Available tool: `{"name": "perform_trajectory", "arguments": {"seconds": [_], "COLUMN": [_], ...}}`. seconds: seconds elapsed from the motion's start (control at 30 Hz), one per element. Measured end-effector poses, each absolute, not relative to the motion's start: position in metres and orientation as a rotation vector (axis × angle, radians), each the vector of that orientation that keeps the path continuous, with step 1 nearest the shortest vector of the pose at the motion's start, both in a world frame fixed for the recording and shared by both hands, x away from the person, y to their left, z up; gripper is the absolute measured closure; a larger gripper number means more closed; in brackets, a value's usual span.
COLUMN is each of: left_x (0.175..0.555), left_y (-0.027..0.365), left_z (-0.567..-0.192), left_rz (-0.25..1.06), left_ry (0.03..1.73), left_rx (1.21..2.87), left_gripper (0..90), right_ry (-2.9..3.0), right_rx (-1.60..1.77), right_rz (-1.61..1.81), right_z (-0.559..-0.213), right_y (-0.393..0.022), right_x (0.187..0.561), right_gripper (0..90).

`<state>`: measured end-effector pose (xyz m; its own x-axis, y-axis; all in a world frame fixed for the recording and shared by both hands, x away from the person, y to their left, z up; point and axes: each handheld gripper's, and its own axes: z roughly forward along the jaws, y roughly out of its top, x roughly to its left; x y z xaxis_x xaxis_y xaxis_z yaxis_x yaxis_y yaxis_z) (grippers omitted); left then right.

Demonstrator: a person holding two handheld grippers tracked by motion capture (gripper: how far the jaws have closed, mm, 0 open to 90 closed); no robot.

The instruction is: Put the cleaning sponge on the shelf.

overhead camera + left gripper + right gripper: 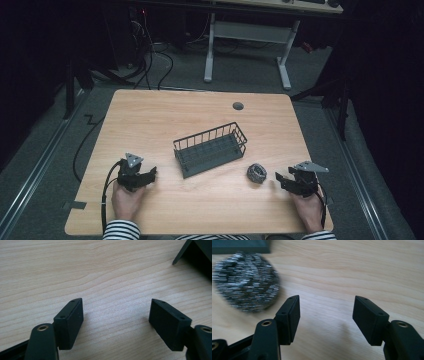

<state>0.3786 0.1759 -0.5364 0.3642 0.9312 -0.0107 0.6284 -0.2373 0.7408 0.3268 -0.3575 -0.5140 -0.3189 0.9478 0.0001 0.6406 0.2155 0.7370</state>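
Scourer point(256, 173), basket point(210, 148): no readable writing, labels, brands.

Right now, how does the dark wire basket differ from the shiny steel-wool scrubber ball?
The dark wire basket is long, boxy and open-topped; the shiny steel-wool scrubber ball is small, round and tangled. The basket lies mid-table; the scrubber lies just ahead of the right gripper. Both rest untouched on the wooden table.
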Motion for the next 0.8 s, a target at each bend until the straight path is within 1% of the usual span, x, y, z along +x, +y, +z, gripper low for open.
{"name": "perform_trajectory", "arguments": {"seconds": [0.23,0.33,0.43,0.6,0.8], "left_x": [0.379,0.378,0.378,0.378,0.378], "left_y": [0.176,0.176,0.176,0.176,0.176], "left_z": [-0.536,-0.536,-0.536,-0.536,-0.536], "left_rz": [0.584,0.584,0.584,0.584,0.582], "left_ry": [1.348,1.349,1.350,1.350,1.350], "left_rx": [1.964,1.963,1.963,1.963,1.964], "left_gripper": [28.0,28.0,28.0,28.0,28.0], "right_ry": [2.127,2.173,2.202,2.258,2.289], "right_rx": [1.347,1.293,1.272,1.258,1.286], "right_rz": [0.962,1.002,1.014,0.972,0.904], "right_z": [-0.497,-0.490,-0.488,-0.489,-0.499], "right_y": [-0.333,-0.317,-0.309,-0.292,-0.286], "right_x": [0.314,0.313,0.314,0.326,0.341], "right_gripper": [37.3,33.7,32.2,29.2,29.2]}}
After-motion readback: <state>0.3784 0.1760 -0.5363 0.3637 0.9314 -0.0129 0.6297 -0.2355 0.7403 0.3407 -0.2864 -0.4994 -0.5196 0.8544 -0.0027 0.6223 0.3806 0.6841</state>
